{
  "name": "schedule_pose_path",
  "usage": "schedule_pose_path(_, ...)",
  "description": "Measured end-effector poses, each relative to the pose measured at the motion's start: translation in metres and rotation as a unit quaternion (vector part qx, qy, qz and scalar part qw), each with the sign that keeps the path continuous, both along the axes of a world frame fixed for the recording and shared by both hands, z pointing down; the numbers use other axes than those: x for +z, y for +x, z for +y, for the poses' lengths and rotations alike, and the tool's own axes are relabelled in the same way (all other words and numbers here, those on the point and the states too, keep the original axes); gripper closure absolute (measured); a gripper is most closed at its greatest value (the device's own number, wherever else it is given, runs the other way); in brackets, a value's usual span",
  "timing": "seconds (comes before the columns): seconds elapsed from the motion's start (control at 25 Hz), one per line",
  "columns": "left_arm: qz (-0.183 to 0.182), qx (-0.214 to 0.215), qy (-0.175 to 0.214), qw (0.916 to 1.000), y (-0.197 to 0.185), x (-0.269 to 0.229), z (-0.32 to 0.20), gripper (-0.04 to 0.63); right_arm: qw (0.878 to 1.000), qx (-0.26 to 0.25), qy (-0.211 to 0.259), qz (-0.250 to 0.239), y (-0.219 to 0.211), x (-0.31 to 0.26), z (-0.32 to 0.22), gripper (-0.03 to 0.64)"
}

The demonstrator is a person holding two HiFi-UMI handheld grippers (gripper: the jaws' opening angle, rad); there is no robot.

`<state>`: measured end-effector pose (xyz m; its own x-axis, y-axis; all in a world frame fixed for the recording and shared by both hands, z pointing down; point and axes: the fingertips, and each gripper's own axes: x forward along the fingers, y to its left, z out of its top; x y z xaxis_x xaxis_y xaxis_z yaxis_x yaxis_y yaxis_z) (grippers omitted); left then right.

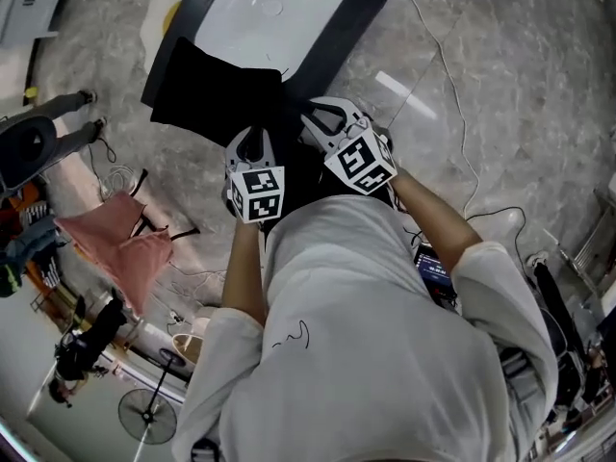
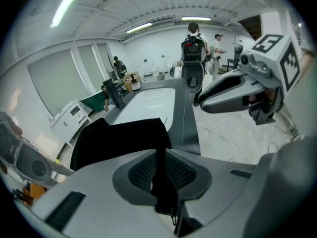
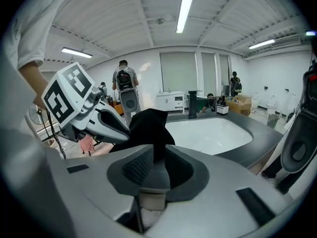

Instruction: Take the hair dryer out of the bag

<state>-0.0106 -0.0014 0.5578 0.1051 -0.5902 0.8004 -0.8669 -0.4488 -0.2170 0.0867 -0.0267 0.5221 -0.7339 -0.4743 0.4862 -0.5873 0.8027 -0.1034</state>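
Head view: black bag (image 1: 217,89) on the tabletop (image 1: 279,8) edge, upper centre; hair dryer unseen, likely inside. Left gripper view: left tongs (image 2: 158,170) clenched on limp bag cloth. Right gripper view: right tongs (image 3: 156,165) likewise. Dryer probably rigid, weighty; take its handle.

Grey marble floor (image 1: 500,85), white-topped dark-rimmed table (image 1: 279,12), white walls (image 2: 153,48), ceiling strip lights (image 3: 184,14), frosted windows (image 3: 178,73).

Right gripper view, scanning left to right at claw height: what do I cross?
Left claw → black bag → white table top.
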Motion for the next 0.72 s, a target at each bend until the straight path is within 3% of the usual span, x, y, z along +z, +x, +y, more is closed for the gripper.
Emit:
schedule_pose_path(0.16,-0.044,0.018,-0.029,0.9985,0.000,0.018,0.002,0.509,1.000,0.004,-0.021,-0.005,0.002,0.013,0.002,0.546)
schedule_pose_path(0.32,-0.082,0.043,-0.052,0.9943,-0.002,0.038,0.000,0.438,1.000,0.012,-0.021,-0.001,0.006,0.016,-0.002,0.546)
schedule_pose_path(0.56,-0.105,0.057,-0.083,0.9894,-0.015,0.058,0.000,0.411,0.999,0.023,-0.031,0.000,0.002,0.018,-0.004,0.546)
schedule_pose_path(0.72,-0.094,0.042,-0.096,0.9900,-0.026,0.065,-0.004,0.416,0.999,0.019,-0.032,-0.003,-0.006,0.016,-0.007,0.546)
